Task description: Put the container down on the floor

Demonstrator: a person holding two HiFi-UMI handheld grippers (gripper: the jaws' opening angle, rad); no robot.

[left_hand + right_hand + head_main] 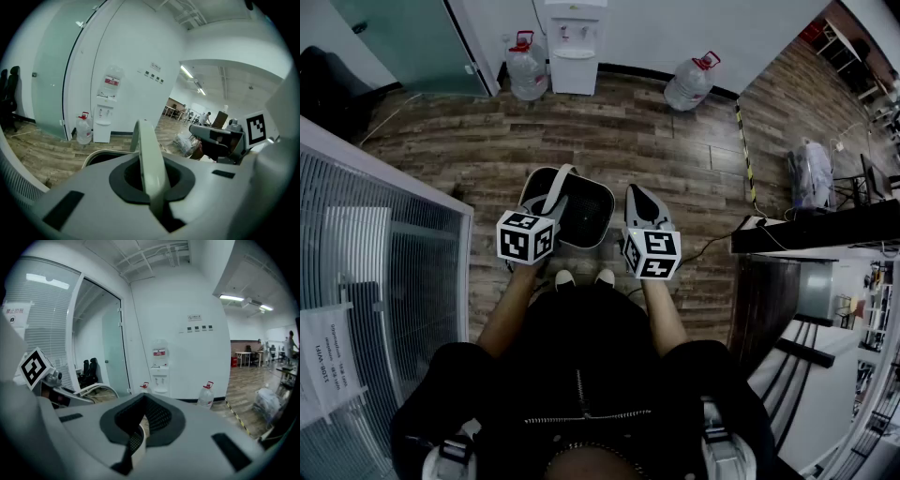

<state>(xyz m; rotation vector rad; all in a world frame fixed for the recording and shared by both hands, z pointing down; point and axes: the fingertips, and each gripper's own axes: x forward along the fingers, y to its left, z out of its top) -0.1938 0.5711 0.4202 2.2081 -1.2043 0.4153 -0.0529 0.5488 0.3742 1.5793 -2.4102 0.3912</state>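
A dark container [581, 214] with a pale rim and a pale strap handle [557, 190] is in front of the person's shoes in the head view, over the wooden floor. My left gripper [553, 204] is shut on that handle. In the left gripper view the handle [148, 154] runs up between the jaws of the left gripper [153, 190], and the rim [101, 153] shows beyond. My right gripper [639, 197] is beside the container's right side, jaws together, with nothing in them. I cannot tell whether the container touches the floor.
A water dispenser [575, 47] stands at the far wall between two water bottles [527, 70] [689, 82]. A glass partition with blinds [375, 244] runs along the left. A dark desk [816, 230] and a yellow-black floor stripe [746, 150] lie to the right.
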